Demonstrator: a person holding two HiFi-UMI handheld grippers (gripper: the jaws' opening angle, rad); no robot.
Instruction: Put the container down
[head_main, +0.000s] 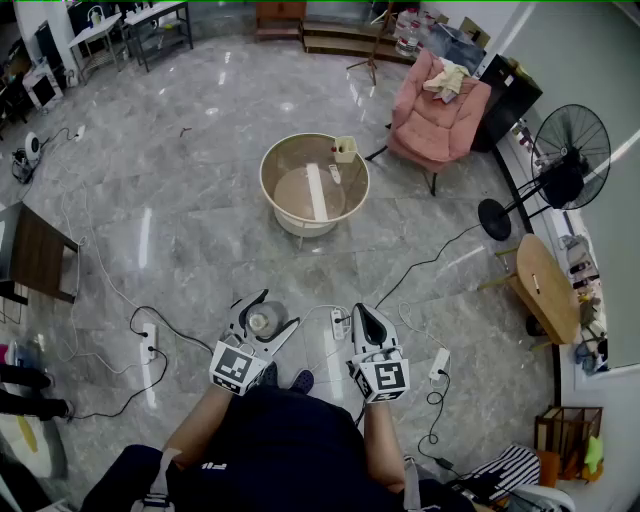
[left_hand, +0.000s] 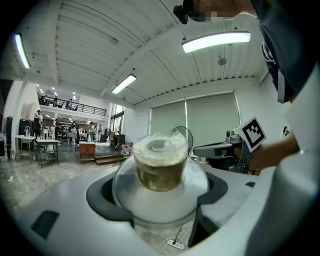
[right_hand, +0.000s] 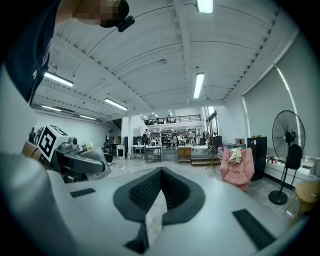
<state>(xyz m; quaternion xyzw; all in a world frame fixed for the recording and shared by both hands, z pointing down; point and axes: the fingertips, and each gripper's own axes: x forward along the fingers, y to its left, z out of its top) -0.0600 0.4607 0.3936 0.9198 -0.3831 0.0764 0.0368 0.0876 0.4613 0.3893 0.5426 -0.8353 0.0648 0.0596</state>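
Left gripper (head_main: 268, 312) clamped on the container (left_hand: 160, 172), dark pads pressing on its clear rounded wall from both sides, jaws spread wide to take it. Inside the clear shell, a brownish filling under a crinkled, cloudy top (film or lid, hard to say which). Held in the air, low in front of the person's body, above the grey marble floor (head_main: 200, 230) and well short of the round table (head_main: 266, 180). On the floor just beside it in the head view, a white power strip (head_main: 340, 322) with its cable. Right gripper (right_hand: 159, 192) next to the left one at about the same height, not touching the container, jaws closed together with nothing between them, only a thin sliver of floor showing through the lower gap. Ahead, the round table with a cream rim and a tan inner surface, a small pale cup (head_main: 345, 150) standing at its far right edge. Beyond that to the right, a pink armchair (head_main: 435, 115) with cloth draped over its back. Further right, a black pedestal fan (head_main: 568, 160) and, nearer, a wooden side table (head_main: 540, 285) against the wall.
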